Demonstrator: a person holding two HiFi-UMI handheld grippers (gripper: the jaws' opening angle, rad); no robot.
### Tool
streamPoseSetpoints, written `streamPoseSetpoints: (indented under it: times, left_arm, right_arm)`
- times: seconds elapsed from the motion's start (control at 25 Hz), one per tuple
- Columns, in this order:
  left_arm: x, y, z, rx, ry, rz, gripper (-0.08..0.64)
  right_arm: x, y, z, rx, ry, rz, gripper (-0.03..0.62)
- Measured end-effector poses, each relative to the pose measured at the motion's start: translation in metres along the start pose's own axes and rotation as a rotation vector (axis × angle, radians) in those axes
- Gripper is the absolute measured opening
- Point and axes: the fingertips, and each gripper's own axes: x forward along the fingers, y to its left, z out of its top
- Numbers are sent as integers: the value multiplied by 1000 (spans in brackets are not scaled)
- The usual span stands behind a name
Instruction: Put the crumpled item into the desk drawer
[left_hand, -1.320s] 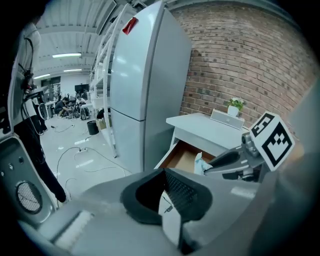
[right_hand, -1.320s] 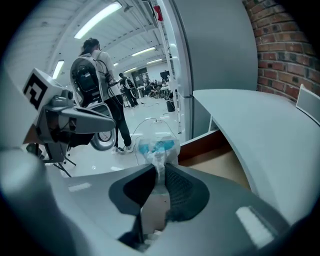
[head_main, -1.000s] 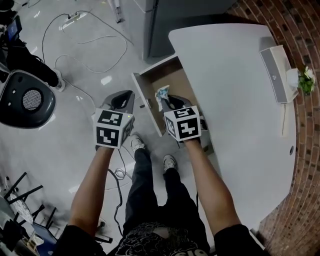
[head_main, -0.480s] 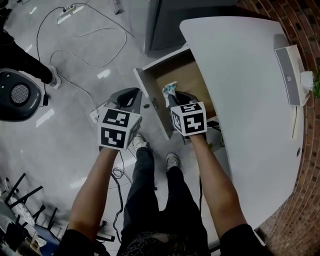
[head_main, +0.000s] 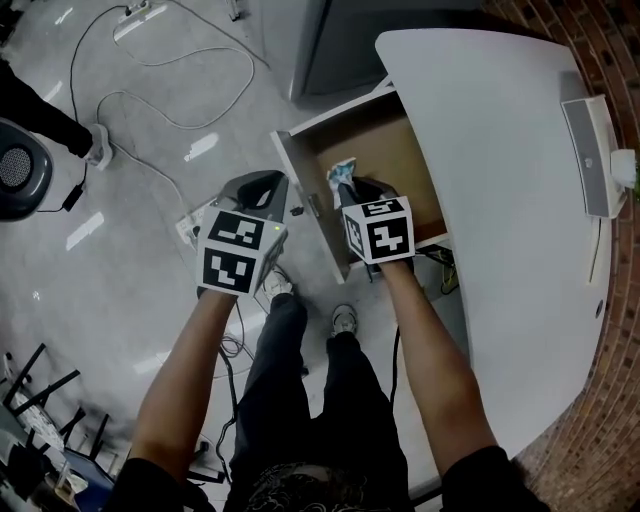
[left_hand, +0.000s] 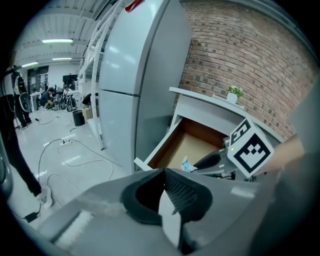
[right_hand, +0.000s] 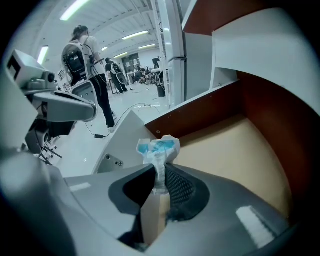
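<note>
Head view: drawer (head_main: 395, 150) open at upper centre, with bare floor room right of the right gripper (head_main: 352, 185), which sits just inside the front panel, clamped on the crumpled item (head_main: 341, 172). Left gripper view: left gripper (left_hand: 162, 172) jaws together, empty, outside the drawer. Right gripper view: the item's long axis runs upright, poking past the jaw tips.

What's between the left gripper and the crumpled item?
The front panel of the drawer, per the head view. The left gripper sits outside it over the floor; the crumpled item is past it, pinched in the right gripper.
</note>
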Motion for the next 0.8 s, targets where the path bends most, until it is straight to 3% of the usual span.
streamPoseSetpoints:
  times: [0.8]
  left_arm:
    - [-10, 9, 13, -1, -17, 4, 0]
  right_arm:
    - [-7, -1, 2, -13, 17, -26, 118]
